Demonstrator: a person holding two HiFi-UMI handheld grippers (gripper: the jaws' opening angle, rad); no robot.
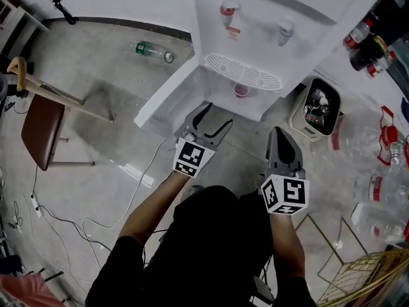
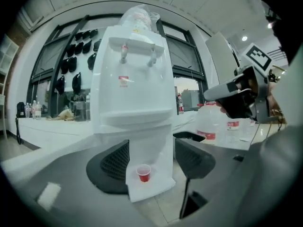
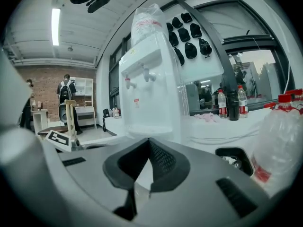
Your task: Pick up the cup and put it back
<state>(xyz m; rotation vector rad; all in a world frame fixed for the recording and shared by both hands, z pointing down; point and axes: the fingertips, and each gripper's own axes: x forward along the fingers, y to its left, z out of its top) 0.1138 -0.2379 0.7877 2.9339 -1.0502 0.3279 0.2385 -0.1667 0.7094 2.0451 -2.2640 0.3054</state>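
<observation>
A small red cup (image 1: 241, 89) stands on the low white shelf of the water dispenser (image 1: 268, 18), under the drip grille. My left gripper (image 1: 216, 116) hangs just short of the shelf, jaws wide apart and empty. In the left gripper view the cup (image 2: 143, 172) stands upright ahead, framed between the two dark pads (image 2: 113, 167) without touching either. My right gripper (image 1: 279, 134) hovers lower and to the right, away from the cup. Its jaws (image 3: 148, 141) are shut tip to tip with nothing in them.
A green bottle (image 1: 153, 50) lies on the floor at the left, with a brown chair (image 1: 41, 130) and loose cables nearby. A round appliance (image 1: 317, 107) sits right of the dispenser. Plastic bottles (image 1: 377, 146) and a wire basket (image 1: 364, 277) crowd the right side.
</observation>
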